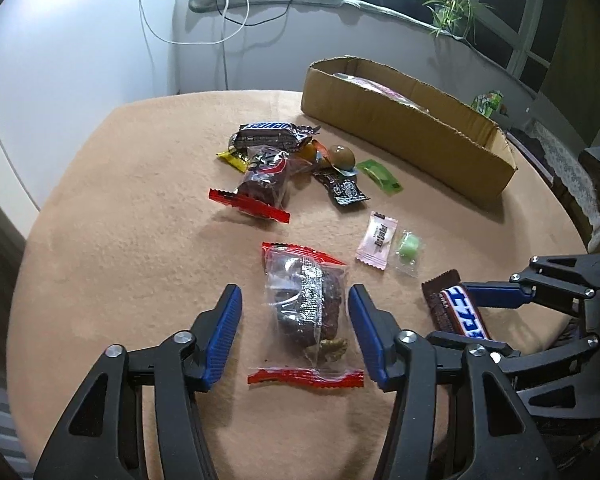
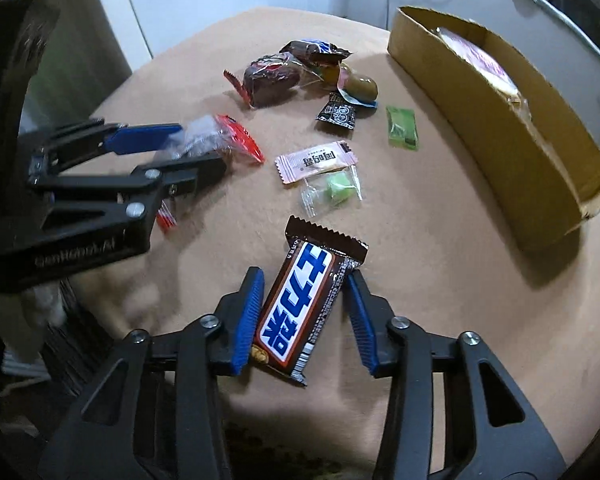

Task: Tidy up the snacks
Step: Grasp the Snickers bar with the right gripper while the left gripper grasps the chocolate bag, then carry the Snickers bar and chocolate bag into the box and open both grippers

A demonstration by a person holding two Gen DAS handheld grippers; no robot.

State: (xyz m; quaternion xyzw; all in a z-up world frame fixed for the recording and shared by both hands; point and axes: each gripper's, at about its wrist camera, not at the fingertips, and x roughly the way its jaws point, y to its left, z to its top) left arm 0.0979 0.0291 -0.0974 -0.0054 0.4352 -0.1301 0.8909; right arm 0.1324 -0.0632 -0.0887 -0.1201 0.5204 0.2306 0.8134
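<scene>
My left gripper (image 1: 295, 300) is open, its blue fingers either side of a clear red-edged packet of dark dates (image 1: 306, 312) lying on the tan tablecloth; neither finger touches it. It shows from the side in the right wrist view (image 2: 202, 142). My right gripper (image 2: 305, 284) is open around a brown Snickers bar (image 2: 300, 304) lying on the cloth; the left pad is at the wrapper's edge. The bar also shows in the left wrist view (image 1: 458, 310). A long cardboard box (image 1: 404, 128) with a pink packet inside lies at the back right.
A pile of snacks lies mid-table: a second date packet (image 1: 260, 184), another Snickers (image 1: 272, 134), a brown egg-shaped sweet (image 1: 342, 156), a black sweet (image 1: 342, 186), a green packet (image 1: 378, 176). A pink sweet (image 1: 378, 240) and a green candy (image 1: 409, 249) lie nearer. The table's round edge is close.
</scene>
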